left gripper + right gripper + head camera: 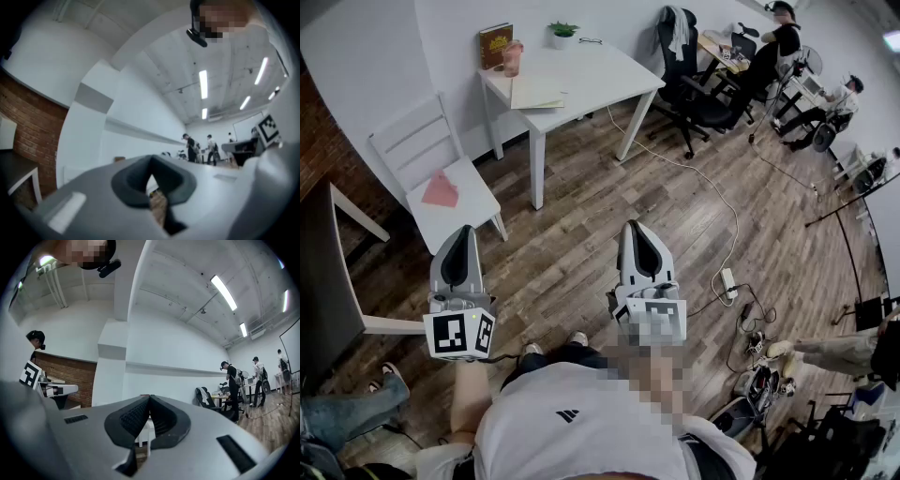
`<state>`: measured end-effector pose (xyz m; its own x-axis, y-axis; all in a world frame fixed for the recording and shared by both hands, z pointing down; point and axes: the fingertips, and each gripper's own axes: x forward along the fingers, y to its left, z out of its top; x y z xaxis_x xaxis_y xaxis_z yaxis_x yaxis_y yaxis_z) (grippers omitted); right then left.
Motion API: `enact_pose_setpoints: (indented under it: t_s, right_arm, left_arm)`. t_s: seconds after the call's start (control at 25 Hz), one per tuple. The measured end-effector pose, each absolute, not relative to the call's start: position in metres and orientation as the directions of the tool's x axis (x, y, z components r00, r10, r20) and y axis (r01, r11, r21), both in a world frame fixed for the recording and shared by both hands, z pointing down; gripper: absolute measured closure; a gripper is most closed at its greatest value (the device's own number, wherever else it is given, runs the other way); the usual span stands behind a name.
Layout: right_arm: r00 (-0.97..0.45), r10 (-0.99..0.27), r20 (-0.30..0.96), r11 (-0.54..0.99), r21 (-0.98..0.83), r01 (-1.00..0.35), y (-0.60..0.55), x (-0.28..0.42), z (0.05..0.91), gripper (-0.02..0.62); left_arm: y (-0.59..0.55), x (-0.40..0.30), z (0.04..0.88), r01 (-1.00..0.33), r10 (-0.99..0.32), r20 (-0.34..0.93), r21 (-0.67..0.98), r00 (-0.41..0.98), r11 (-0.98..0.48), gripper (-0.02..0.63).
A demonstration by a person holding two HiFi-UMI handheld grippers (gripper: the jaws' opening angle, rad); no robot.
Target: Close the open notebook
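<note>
Locate the pale cream notebook (536,92) lying flat on the white rectangular counter (600,80), close to the near left corner. Open or closed: not resolvable at this range.

Behind the notebook, along the wall side of the counter: brown upright book (495,44), pink cup (513,58) just beside it, green plant in a white pot (562,35) further right.

Left of the counter, find the white wooden chair (417,141), with a pink paper sheet (441,190) on the seat.

Read the left gripper (467,232) as pressed together, tips touching, nothing between the jaws. Held over the brown plank floor (572,253), just in front of the chair seat, well apart from the counter and the notebook.

Read the right gripper (635,227) likewise: pressed together and empty, as confirmed in the right gripper view (149,398). Held over bare floor, pointing toward the counter, well short of the counter legs.

On the floor to the right: white cable (712,187) running down to a white power strip (727,281).
</note>
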<state>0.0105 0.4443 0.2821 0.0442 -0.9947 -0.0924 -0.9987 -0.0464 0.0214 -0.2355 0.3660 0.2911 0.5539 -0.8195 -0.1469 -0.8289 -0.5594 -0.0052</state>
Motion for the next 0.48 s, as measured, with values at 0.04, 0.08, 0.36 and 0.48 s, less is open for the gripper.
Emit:
enact_pose_setpoints:
  t_s: [0.04, 0.08, 0.36, 0.48]
  right_arm:
    - [0.043, -0.995, -0.091, -0.046, 0.021, -0.999, 0.444, 0.012, 0.282, 0.597]
    - [0.043, -0.995, -0.090, -0.045, 0.021, -0.999, 0.444, 0.014, 0.281, 0.597]
    - [0.026, -0.996, -0.082, -0.027, 0.016, -0.999, 0.440, 0.026, 0.285, 0.597]
    - [0.021, -0.996, -0.084, -0.022, 0.016, -1.000, 0.437, 0.036, 0.284, 0.597]
  left_arm:
    - [0.366, -0.233, 0.291, -0.829, -0.819, -0.147, -0.004, 0.554, -0.560, 0.597]
    - [0.366, -0.231, 0.290, -0.828, -0.819, -0.146, -0.004, 0.555, -0.560, 0.597]
    - [0.364, -0.213, 0.289, -0.830, -0.821, -0.146, -0.004, 0.552, -0.558, 0.597]
    - [0.363, -0.201, 0.286, -0.829, -0.819, -0.145, -0.016, 0.555, -0.559, 0.597]
